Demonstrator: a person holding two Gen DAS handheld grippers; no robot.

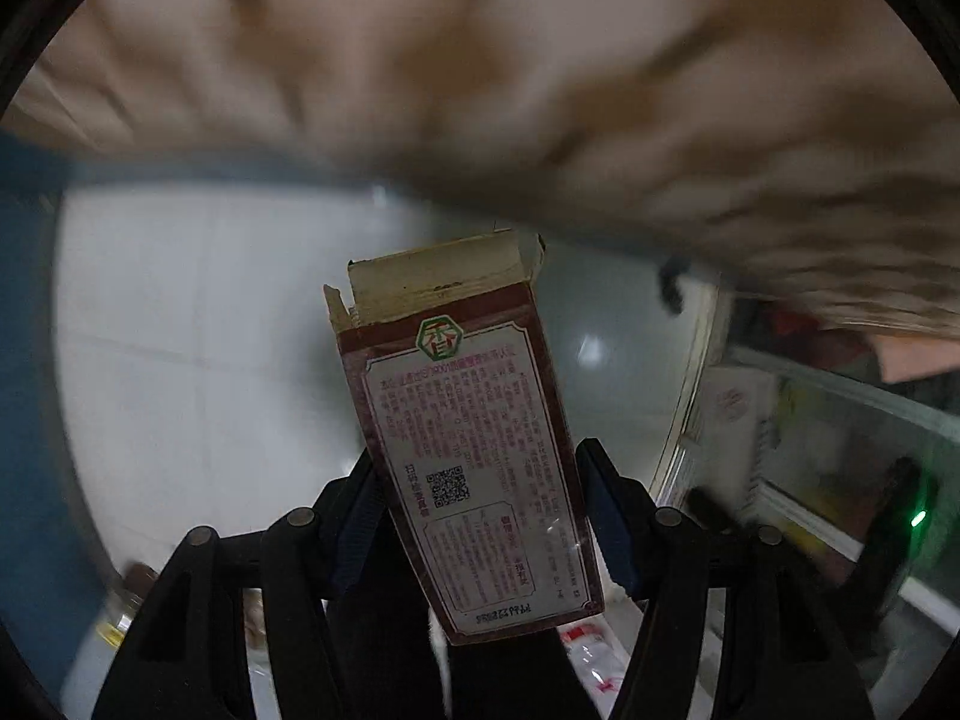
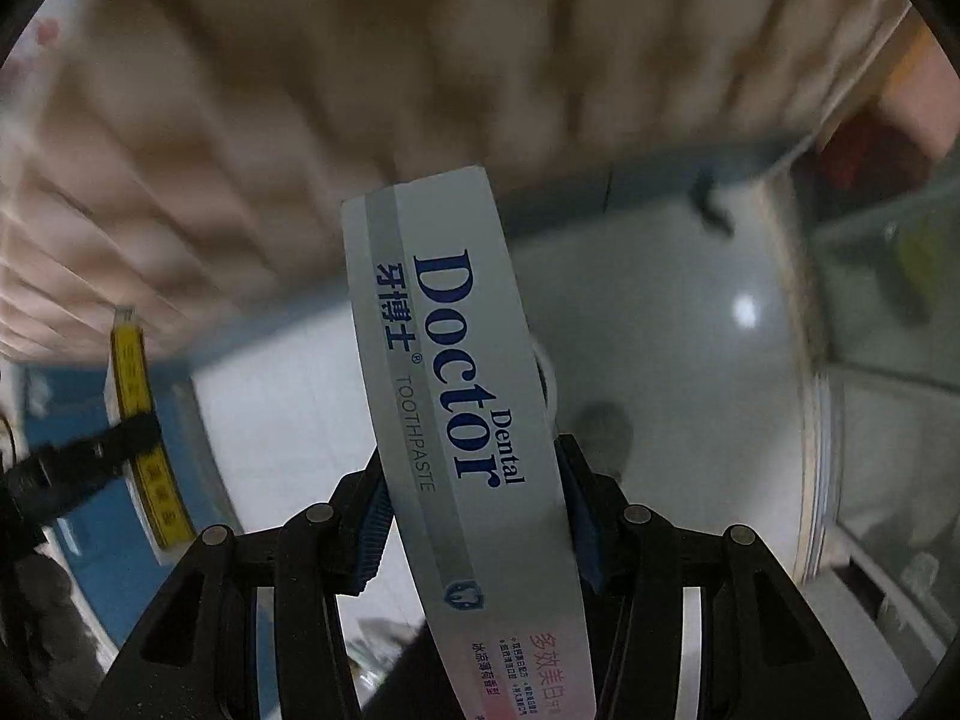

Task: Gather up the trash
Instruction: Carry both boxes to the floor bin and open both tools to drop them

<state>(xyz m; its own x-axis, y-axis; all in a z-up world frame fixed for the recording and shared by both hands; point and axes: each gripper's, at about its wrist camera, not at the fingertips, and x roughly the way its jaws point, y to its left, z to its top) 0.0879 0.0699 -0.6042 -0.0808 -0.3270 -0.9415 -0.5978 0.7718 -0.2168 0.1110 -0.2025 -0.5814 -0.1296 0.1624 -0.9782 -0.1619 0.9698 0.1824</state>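
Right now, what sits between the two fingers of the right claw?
A grey-white "Dental Doctor" toothpaste box, clamped between the right claw's blue-padded fingers, seen in the right wrist view.

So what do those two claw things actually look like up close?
Both look alike. The left gripper and the right gripper are matte black plastic claws with angular linkage arms joined by round metal pivot pins. Each finger carries a dark blue ribbed pad on its inner face. No cables, sleeves or markings show.

Two cartons (image 1: 468, 444) (image 2: 462, 396) (one per claw)
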